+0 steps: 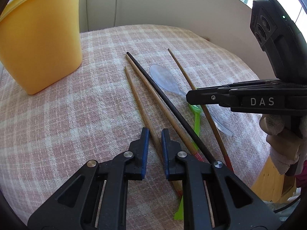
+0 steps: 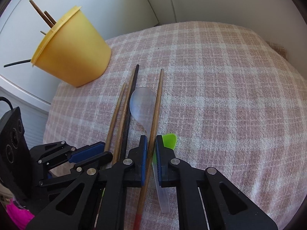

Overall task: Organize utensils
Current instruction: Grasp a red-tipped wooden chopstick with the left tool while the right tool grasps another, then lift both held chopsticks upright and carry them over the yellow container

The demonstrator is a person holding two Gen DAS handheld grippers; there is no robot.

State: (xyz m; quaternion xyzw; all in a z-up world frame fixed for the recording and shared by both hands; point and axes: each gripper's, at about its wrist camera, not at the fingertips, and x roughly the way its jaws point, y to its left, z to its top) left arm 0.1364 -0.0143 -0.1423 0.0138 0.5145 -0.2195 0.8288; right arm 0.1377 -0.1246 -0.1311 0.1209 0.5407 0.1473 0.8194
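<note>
Three wooden chopsticks, a black chopstick [image 1: 163,97], a clear plastic spoon [image 1: 165,78] and a green plastic utensil [image 1: 196,118] lie on the checked cloth. My left gripper [image 1: 155,132] is open, its jaws either side of the leftmost wooden chopstick [image 1: 138,99] with gaps. My right gripper [image 2: 151,140] straddles the rightmost wooden chopstick [image 2: 158,99], its pads close beside it; I cannot tell if they grip. It also shows in the left wrist view [image 1: 189,97]. The yellow cup [image 2: 74,53] holds several chopsticks.
The yellow cup [image 1: 40,38] stands at the far left of the pink checked cloth [image 2: 220,86]. A white wall runs behind. The cloth drops off at the right edge, with a wooden surface [image 1: 272,180] below.
</note>
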